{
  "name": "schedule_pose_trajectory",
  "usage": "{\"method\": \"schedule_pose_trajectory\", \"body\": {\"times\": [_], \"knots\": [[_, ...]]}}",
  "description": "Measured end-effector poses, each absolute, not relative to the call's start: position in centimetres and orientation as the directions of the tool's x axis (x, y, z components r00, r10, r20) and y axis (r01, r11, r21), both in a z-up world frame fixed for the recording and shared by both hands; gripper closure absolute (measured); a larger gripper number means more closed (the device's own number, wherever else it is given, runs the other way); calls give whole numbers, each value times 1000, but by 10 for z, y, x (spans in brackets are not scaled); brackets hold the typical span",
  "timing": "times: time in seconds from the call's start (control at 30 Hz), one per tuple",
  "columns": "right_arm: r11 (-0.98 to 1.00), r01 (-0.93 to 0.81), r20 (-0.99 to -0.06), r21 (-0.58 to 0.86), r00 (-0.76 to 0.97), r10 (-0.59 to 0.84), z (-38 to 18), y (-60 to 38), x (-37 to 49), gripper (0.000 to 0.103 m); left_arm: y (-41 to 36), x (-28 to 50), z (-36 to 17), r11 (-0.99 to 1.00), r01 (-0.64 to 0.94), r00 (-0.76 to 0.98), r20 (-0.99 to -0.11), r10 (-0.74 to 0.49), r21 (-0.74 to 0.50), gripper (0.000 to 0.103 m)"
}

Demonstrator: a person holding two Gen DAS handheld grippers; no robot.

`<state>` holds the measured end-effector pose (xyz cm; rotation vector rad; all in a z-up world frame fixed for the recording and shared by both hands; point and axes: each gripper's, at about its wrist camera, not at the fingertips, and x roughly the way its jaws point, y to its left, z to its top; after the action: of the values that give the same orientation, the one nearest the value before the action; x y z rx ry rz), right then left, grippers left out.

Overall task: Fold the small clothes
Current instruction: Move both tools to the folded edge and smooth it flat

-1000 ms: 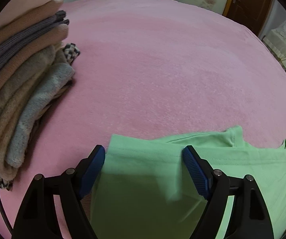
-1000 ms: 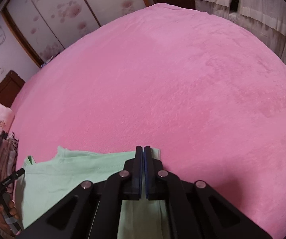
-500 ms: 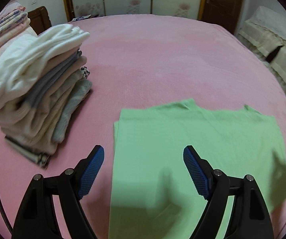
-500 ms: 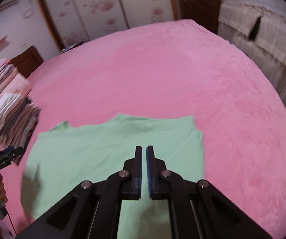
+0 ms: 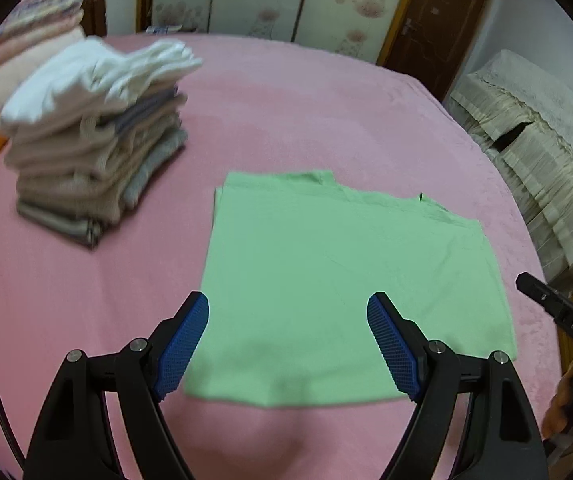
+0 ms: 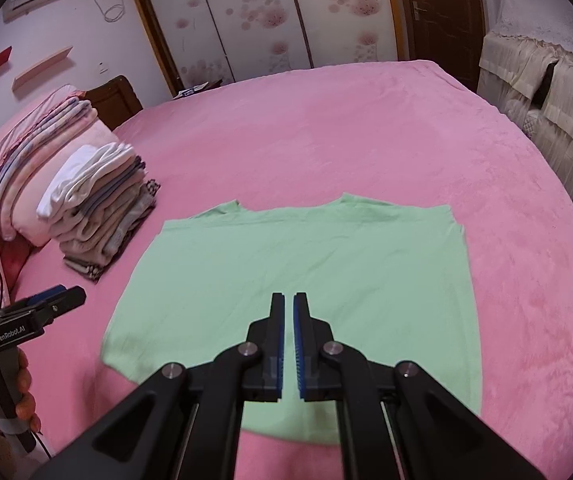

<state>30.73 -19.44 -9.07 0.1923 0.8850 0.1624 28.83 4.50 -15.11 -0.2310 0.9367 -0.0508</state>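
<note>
On pink bedspread [image 6: 366,128], green shirt [image 6: 298,264], neckline away.

"GenRobot.AI" is printed in pale letters on the black side of the left gripper [image 6: 52,300], as seen at the left edge of the right wrist view. On the black body of the right gripper [image 5: 534,286], at the right edge of the left wrist view, the letters "DAS" can be made out, though the word is cut off. No other writing can be read.
</note>
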Motion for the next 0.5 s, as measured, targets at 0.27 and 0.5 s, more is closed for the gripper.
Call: {"method": "schedule_pose_trajectory", "body": {"times": [0.27,0.5], "knots": [[976,-66,-736,208,646,200,-101,-175,276,99,46,250,-177,955,-112,598,-786,-157,-275,22],[983,-52,-720,177,674,166,-121,-157,255,99,59,226,-223,935,-181,541,-825,-163,-304,22]]}}
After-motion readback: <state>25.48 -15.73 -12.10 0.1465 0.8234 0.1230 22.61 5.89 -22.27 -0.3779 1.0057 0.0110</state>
